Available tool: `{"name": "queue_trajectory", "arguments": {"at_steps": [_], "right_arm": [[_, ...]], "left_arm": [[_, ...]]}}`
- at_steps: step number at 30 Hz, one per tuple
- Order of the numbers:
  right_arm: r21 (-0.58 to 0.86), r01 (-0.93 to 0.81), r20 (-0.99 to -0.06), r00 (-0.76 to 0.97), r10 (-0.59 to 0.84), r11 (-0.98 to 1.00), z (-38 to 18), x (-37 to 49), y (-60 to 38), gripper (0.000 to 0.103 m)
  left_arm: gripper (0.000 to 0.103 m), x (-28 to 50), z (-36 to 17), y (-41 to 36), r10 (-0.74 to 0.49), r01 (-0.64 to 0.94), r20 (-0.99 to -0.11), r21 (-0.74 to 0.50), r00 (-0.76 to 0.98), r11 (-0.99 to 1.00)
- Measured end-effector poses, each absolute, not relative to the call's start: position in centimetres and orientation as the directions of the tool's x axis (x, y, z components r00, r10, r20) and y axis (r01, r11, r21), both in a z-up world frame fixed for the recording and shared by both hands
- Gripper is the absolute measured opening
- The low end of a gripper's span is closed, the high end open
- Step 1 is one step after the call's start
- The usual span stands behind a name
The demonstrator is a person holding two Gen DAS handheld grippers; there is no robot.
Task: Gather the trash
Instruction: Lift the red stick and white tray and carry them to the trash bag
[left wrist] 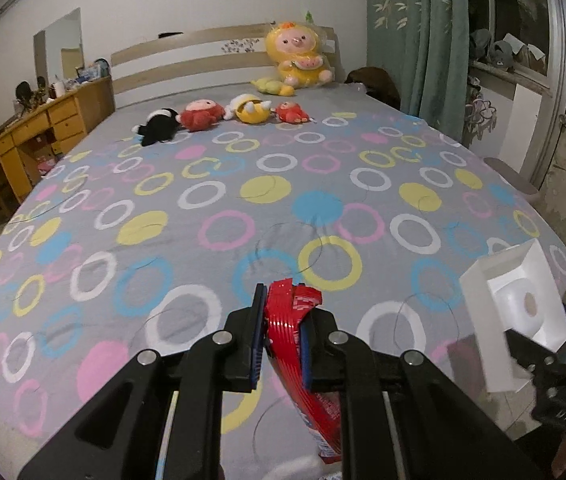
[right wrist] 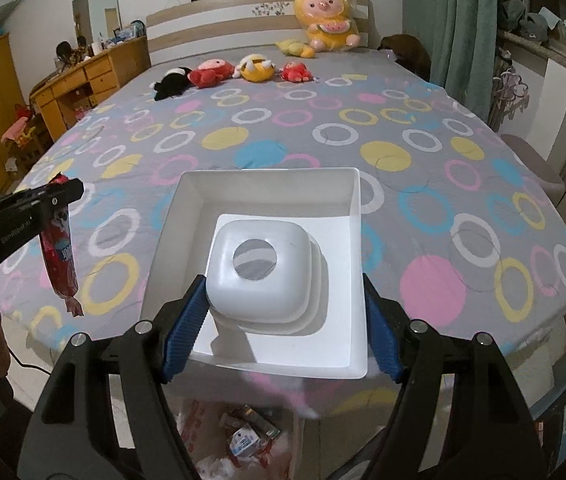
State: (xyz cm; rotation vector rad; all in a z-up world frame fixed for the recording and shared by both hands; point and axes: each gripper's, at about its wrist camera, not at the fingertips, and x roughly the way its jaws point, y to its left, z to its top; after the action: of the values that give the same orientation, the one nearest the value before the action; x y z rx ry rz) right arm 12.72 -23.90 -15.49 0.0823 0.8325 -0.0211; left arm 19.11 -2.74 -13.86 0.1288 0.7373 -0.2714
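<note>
My left gripper (left wrist: 281,320) is shut on a red snack wrapper (left wrist: 289,320), which hangs down between its blue pads above the foot of the bed. In the right wrist view that same wrapper (right wrist: 59,256) dangles from the left gripper (right wrist: 63,192) at the left edge. My right gripper (right wrist: 283,316) is shut on a white square box (right wrist: 267,200) with a white moulded insert (right wrist: 261,276) inside; its blue pads press on the box's two side walls. The box (left wrist: 519,308) shows at the right of the left wrist view.
The bed (left wrist: 283,200) has a grey sheet with coloured rings. Plush toys (left wrist: 223,114) line up near the headboard. A wooden desk (left wrist: 51,128) stands at the left, green curtains (left wrist: 415,40) at the right. Below the bed's foot lies a white bag with cartons and wrappers (right wrist: 243,432).
</note>
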Motion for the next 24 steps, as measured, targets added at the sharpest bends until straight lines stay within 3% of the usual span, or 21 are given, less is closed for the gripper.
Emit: {"name": "queue_trajectory", "arguments": {"at_steps": [12, 24], "right_arm": [[0.122, 0.016, -0.711, 0.699, 0.076, 0.992, -13.0, 4.8, -22.0, 0.071], [0.100, -0.007, -0.722, 0.688, 0.077, 0.995, -15.7, -0.9, -20.4, 0.071]], "left_arm": [[0.015, 10.8, -11.3, 0.2, -0.168, 0.283, -0.677, 0.062, 0.717, 0.957], [0.015, 4.4, -17.0, -1.4, -0.190, 0.370, -0.767, 0.066, 0.612, 0.927]]}}
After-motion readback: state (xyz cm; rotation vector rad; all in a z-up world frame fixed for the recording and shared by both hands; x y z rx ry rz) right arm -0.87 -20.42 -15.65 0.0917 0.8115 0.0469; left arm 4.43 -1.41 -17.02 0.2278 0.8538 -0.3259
